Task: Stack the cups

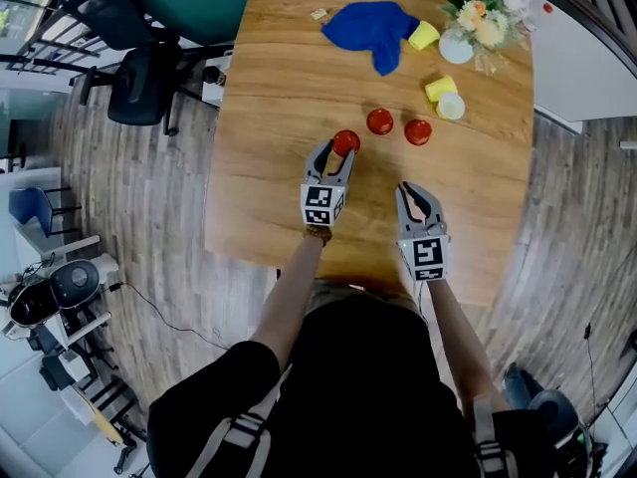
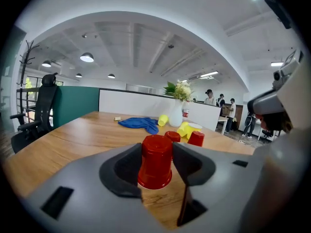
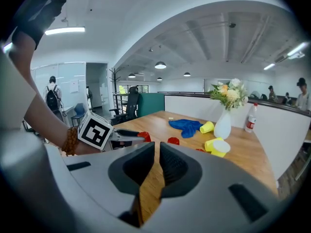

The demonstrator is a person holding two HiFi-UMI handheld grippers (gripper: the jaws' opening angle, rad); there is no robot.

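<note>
Left gripper view looks along two grey jaws that close on a red cup (image 2: pixel 155 161): the left gripper (image 2: pixel 156 165) pinches it at both sides, base upward and mouth downward. Whether its rim rests on the worktop (image 2: pixel 73 144) or hangs just above it cannot be told.

Head view sets this cup (image 1: pixel 345 142) at the tips of the left gripper (image 1: pixel 336 154), near the middle of the wooden worktop (image 1: pixel 269 167). Two more red cups (image 1: pixel 379 120) (image 1: pixel 418 131) stand mouth down in a row to its right, apart from it and from each other.

Farther back lies a yellow cup (image 1: pixel 439 89) on its side, with a white round thing (image 1: pixel 451 106) touching it; cup or lid, I cannot tell. A second yellow cup (image 1: pixel 423 35) lies on its side between a crumpled blue cloth (image 1: pixel 373 26) and a white vase (image 1: pixel 458 46) of flowers.

Right gripper view shows the right gripper (image 3: pixel 158 159) with its jaws pressed almost together, only a thin slit between the pads and nothing in it. It hovers over the near part of the worktop, well apart from every cup, to the right of the left gripper. A black office chair (image 1: pixel 139 78) stands on the floor beside the worktop's left edge.
</note>
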